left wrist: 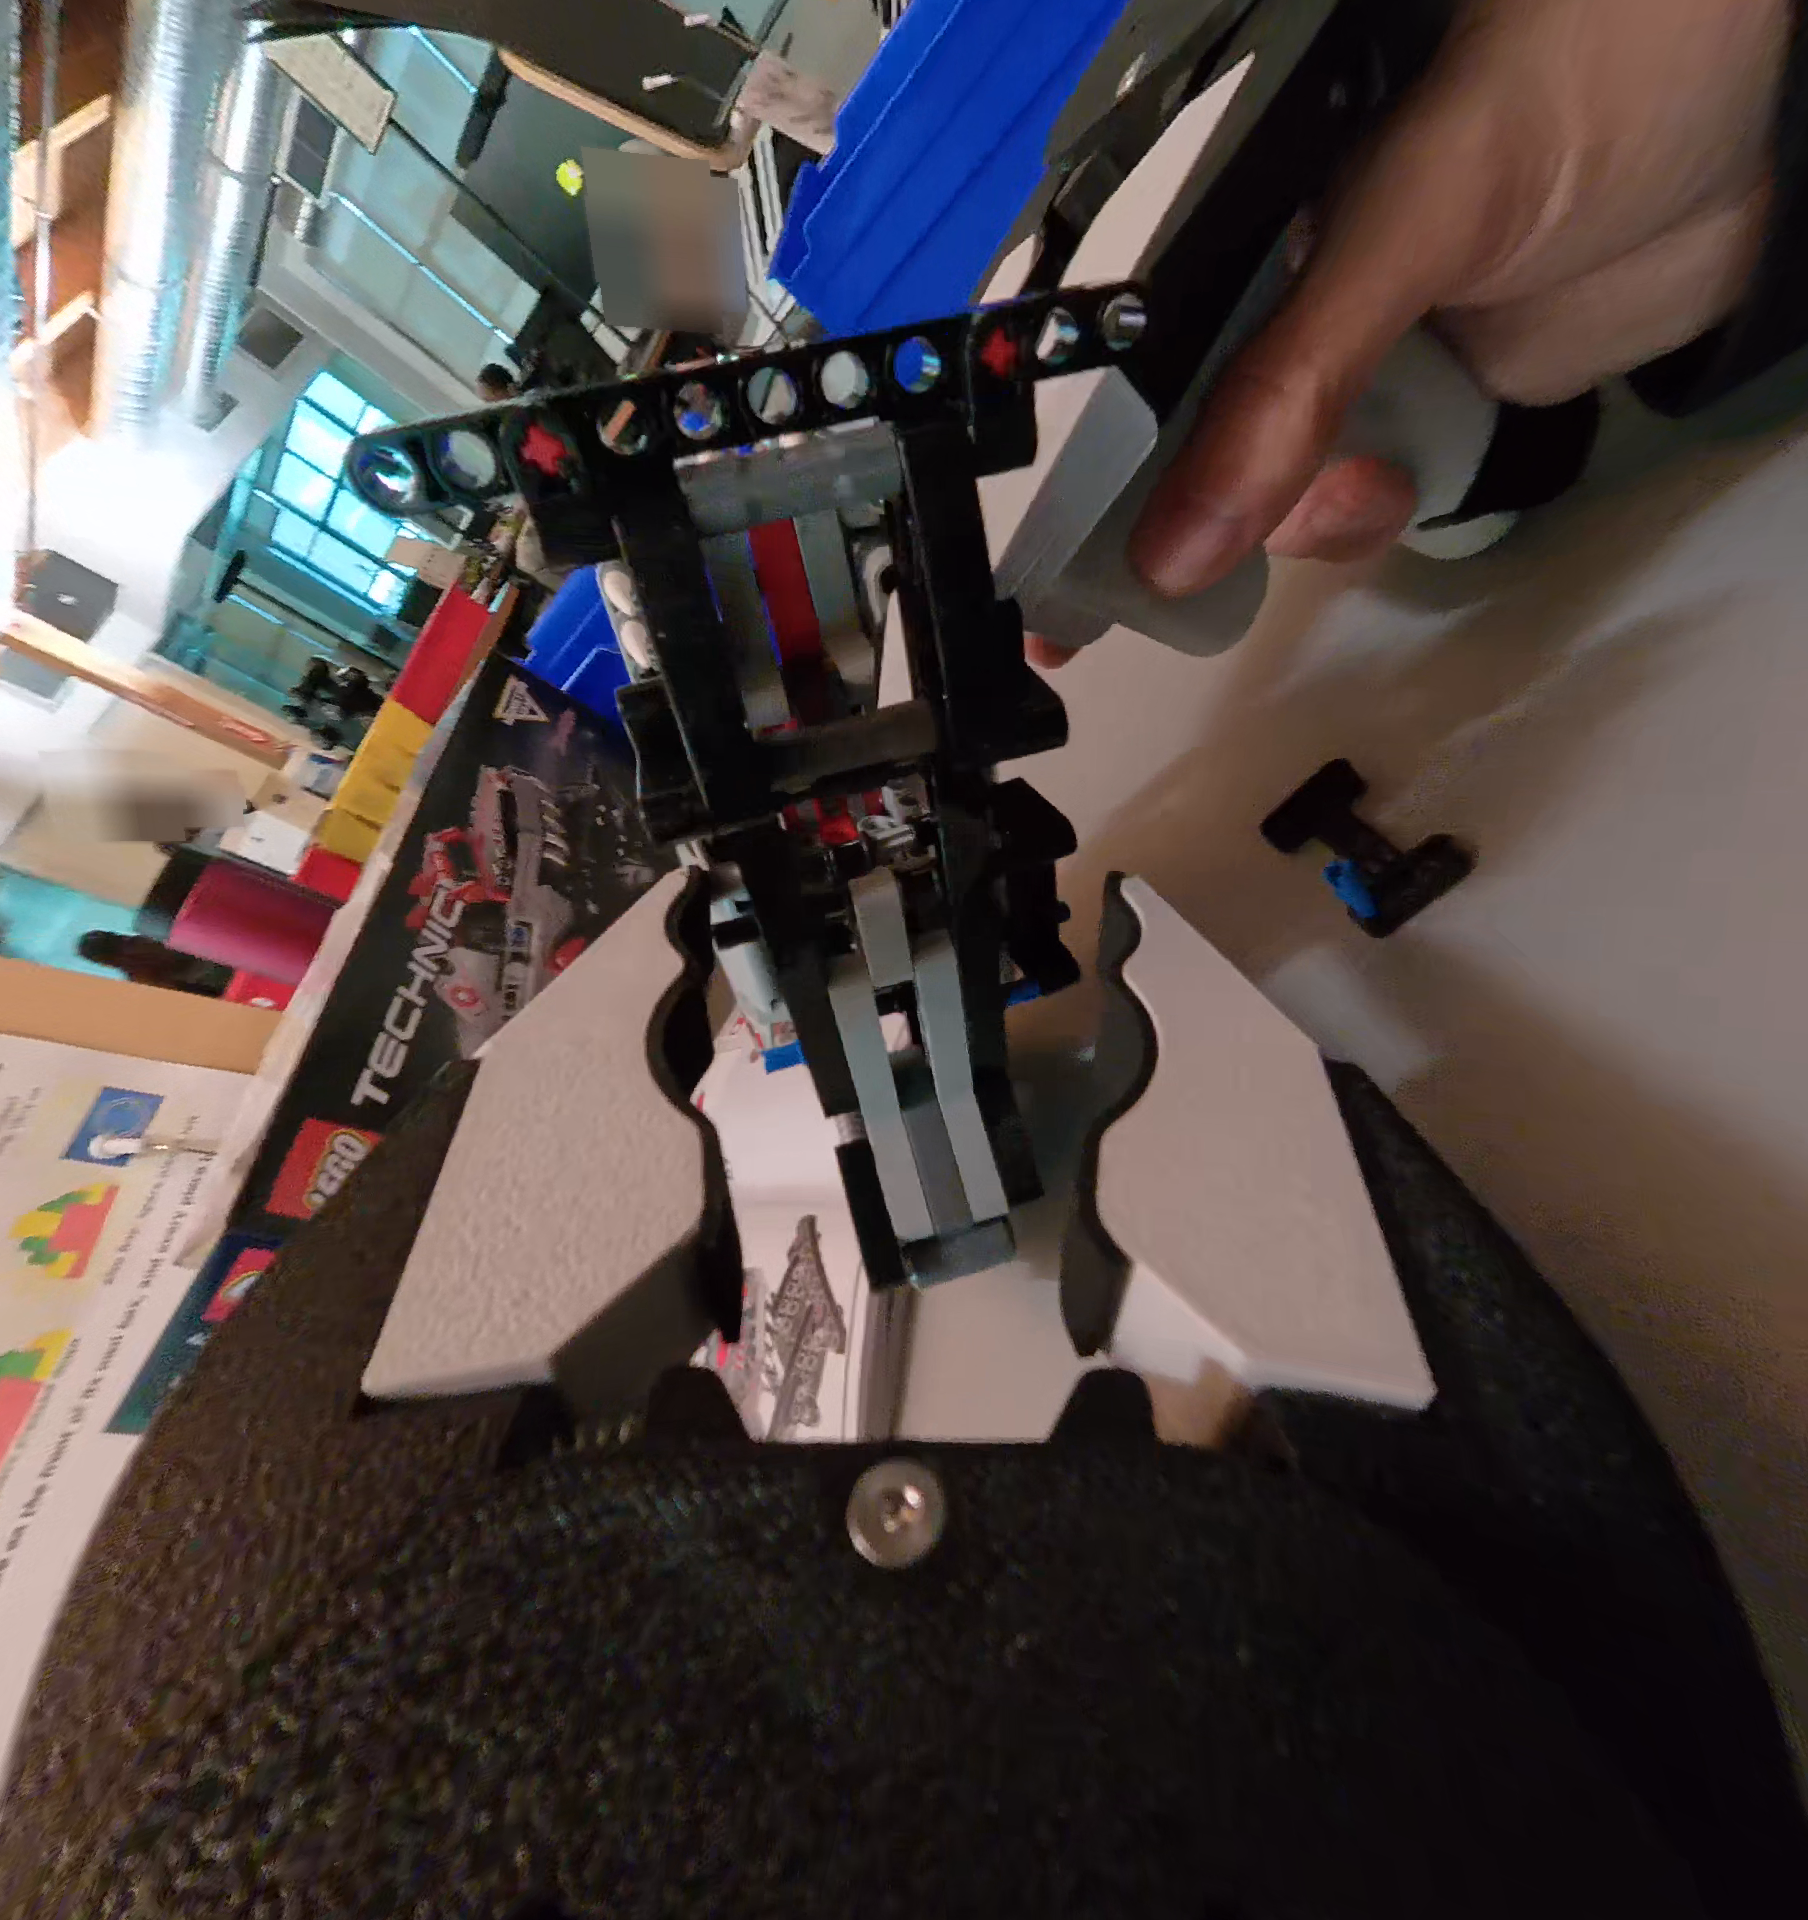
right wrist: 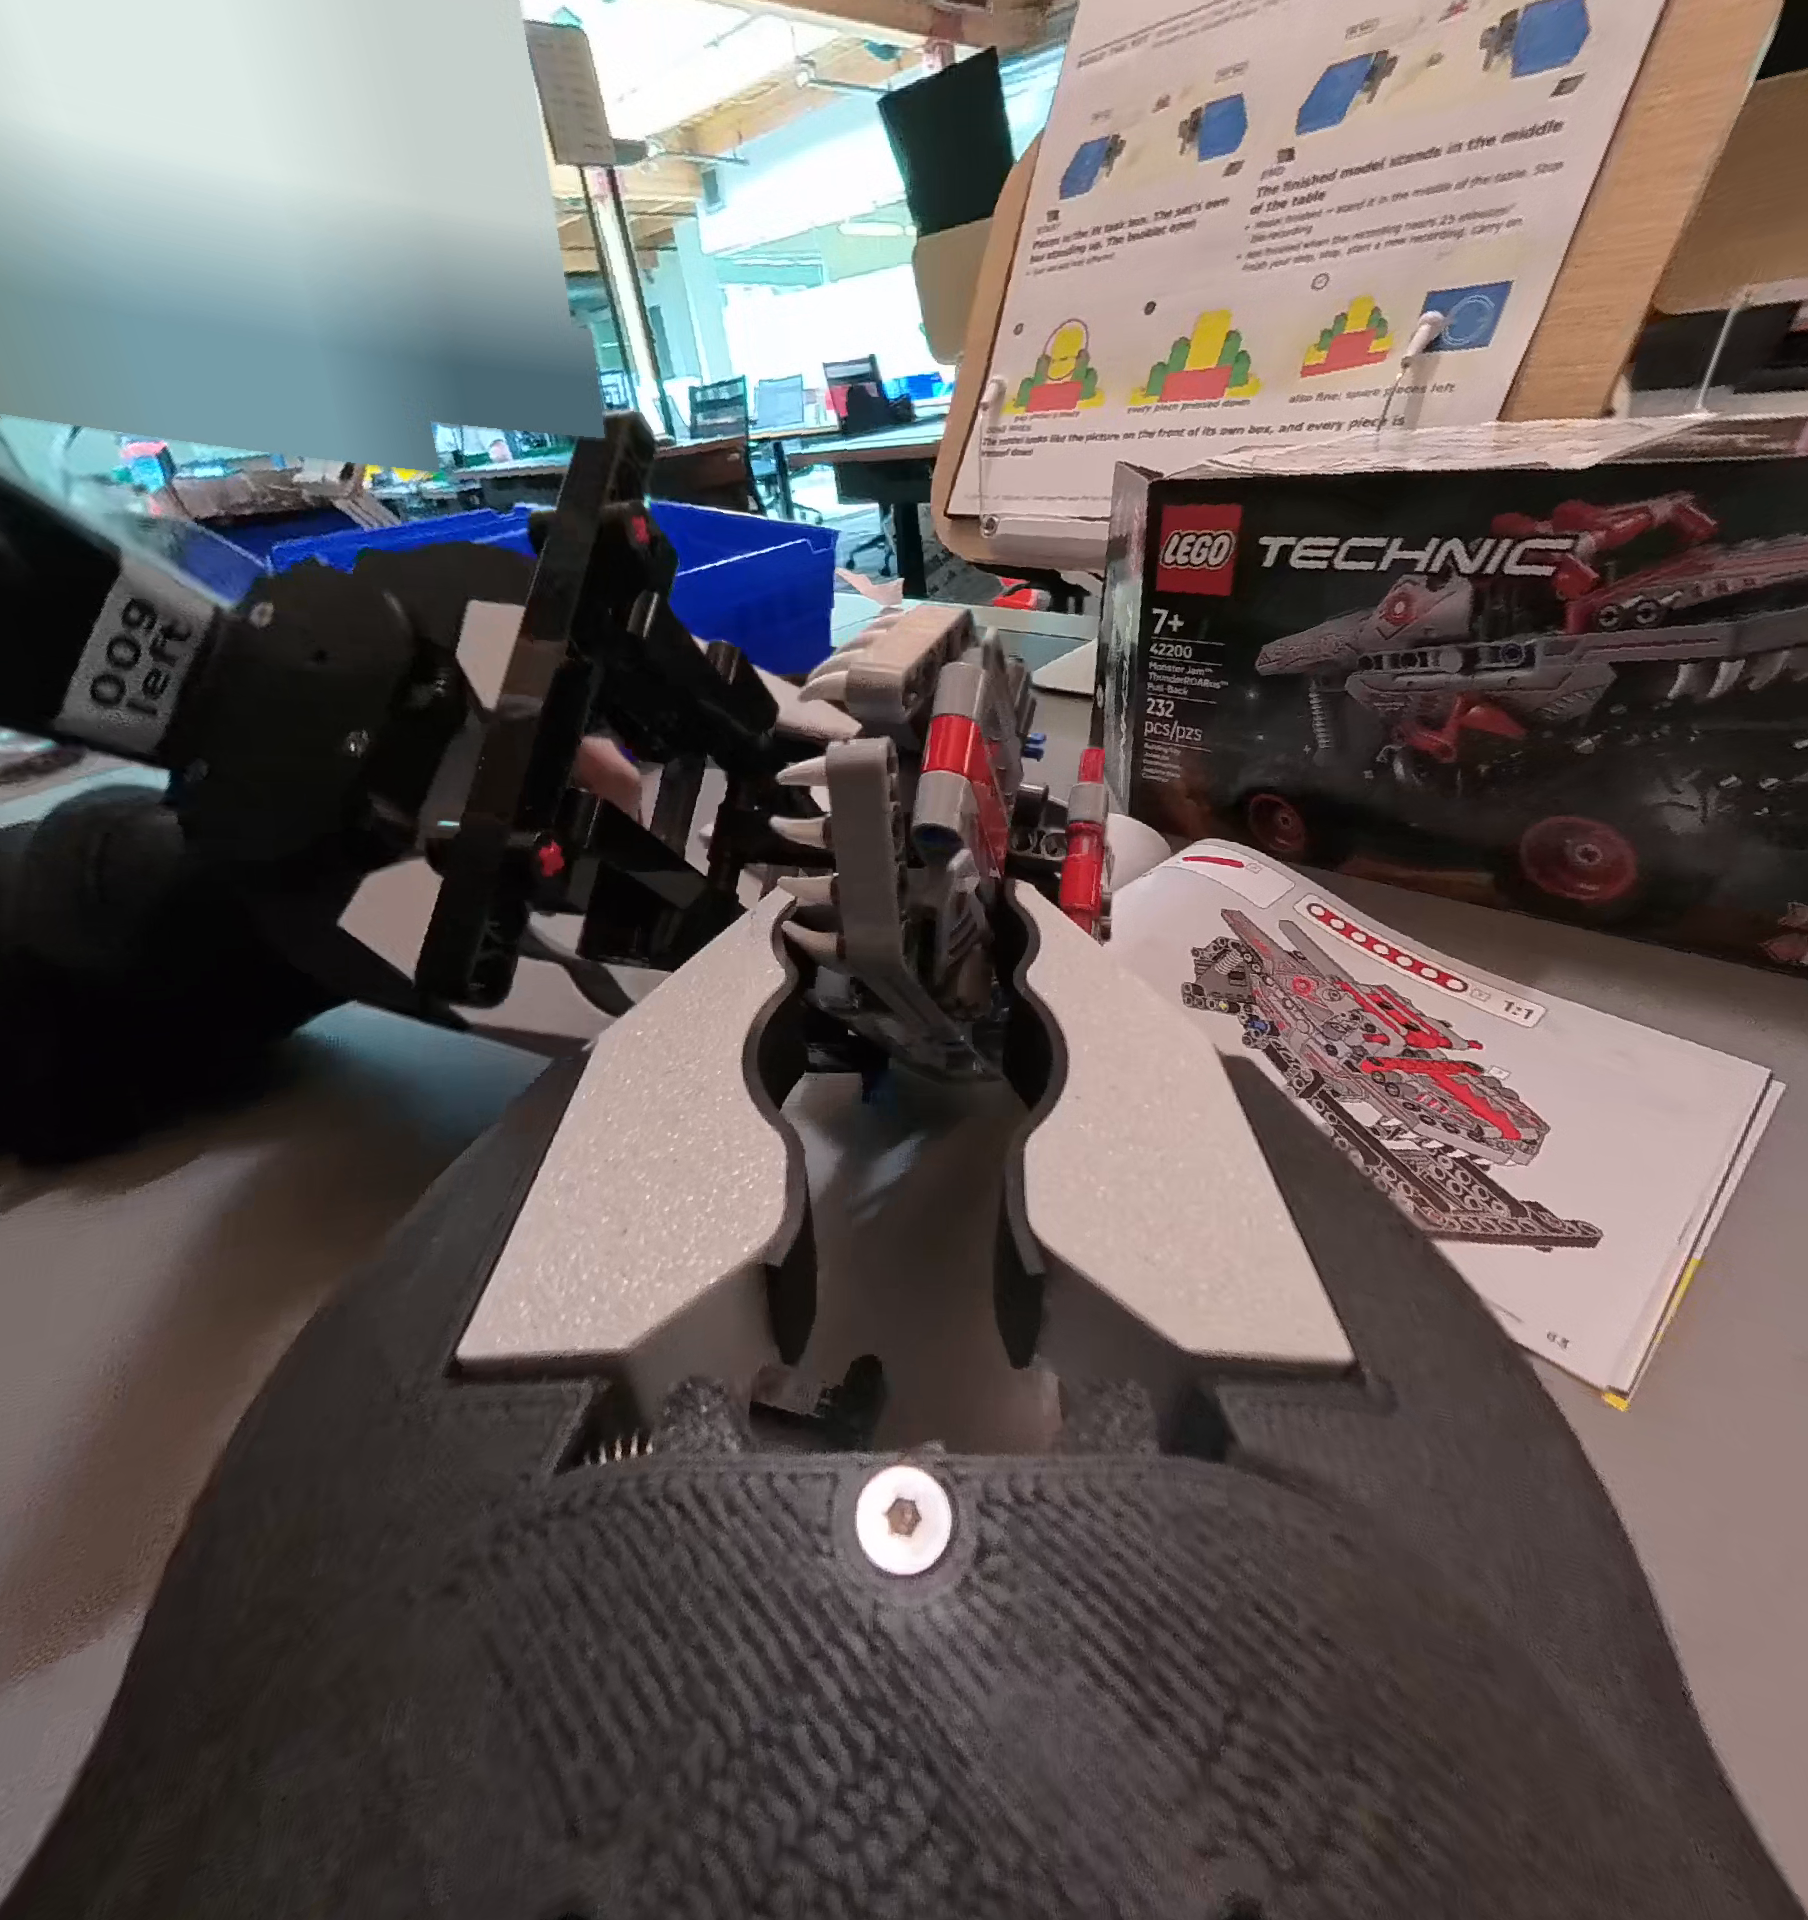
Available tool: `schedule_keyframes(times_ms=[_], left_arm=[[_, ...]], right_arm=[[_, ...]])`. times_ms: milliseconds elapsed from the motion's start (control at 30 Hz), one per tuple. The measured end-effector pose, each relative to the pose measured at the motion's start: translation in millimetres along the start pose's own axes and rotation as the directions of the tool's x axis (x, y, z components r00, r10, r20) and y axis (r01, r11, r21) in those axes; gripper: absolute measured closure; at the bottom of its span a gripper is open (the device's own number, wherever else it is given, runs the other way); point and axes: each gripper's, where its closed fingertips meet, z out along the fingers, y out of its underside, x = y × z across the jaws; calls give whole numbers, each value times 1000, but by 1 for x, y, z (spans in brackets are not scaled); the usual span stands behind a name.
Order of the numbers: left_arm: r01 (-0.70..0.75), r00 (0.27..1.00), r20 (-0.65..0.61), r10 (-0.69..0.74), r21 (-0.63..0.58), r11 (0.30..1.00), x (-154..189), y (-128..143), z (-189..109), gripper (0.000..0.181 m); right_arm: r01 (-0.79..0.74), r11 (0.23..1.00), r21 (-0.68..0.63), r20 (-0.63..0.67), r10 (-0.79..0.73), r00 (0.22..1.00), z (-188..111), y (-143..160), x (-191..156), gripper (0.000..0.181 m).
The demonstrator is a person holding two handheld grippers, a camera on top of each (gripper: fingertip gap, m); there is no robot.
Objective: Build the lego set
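Between both claws, a black, grey and red lego model: right claw grips it, left claw spread.

Daylight from bright windows far behind blows out to white; the worktop is evenly lit with soft shadows. Both wide-angle views bend at the edges, the hand and backgrounds are blurred, and mosaic patches cover parts
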Motion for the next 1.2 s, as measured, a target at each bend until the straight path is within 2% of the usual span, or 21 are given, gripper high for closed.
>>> schedule_keyframes(times_ms=[67,167,500,767,1200], left_arm=[[7,1000,22,-8,13,1000,-3,-1,2,115],[87,996,-24,-86,54,995,-7,-4,4,124],[91,994,-63,-91,-2,996,-16,-5,28,124],[11,999,-52,-14,-58,998,-17,-3,23,130],[-3,999,-33,0,-71,997,-13,-11,18,130]], right_arm=[[-46,999,1,16,46,999,-1,0,2,149],[-89,996,2,31,89,996,-2,0,8,149],[-268,963,23,2,268,963,-3,0,35,149],[-247,969,-7,-8,247,969,-1,3,34,149],[-276,961,-12,-9,276,961,0,4,37,149]])
